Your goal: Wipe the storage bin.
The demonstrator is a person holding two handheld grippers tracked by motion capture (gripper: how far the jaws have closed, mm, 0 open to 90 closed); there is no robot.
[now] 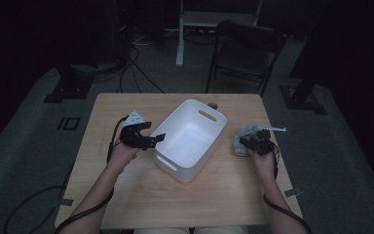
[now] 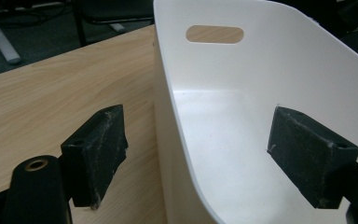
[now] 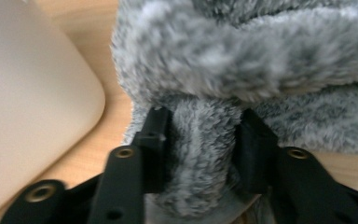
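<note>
A fluffy grey-and-white plush item fills the upper and right part of the right gripper view, and a narrower fold of the same fur runs down between the 2 black jaws of the right gripper. The pads sit against that fold on both sides, so the right gripper is grasping the plush item, though the fur hides how hard they press. In the high view the plush item lies on the table at the right of centre, just beside the right wall of the bin, with the right gripper over it and the person's right hand behind it, towards the bottom edge.

The white rounded plastic bin stands in the middle of the frame, turned at a slant, with an oval handle slot in each short wall. In the left gripper view its long wall rises between the 2 jaws of the left gripper: 1 pad hangs outside over the wood, the other inside over the white floor, and neither touches the wall. The left gripper is released, holding nothing. In the high view it sits at the bin's left wall.

Everything rests on a light wooden table. A dark folding chair stands beyond the far edge, at the upper centre.
</note>
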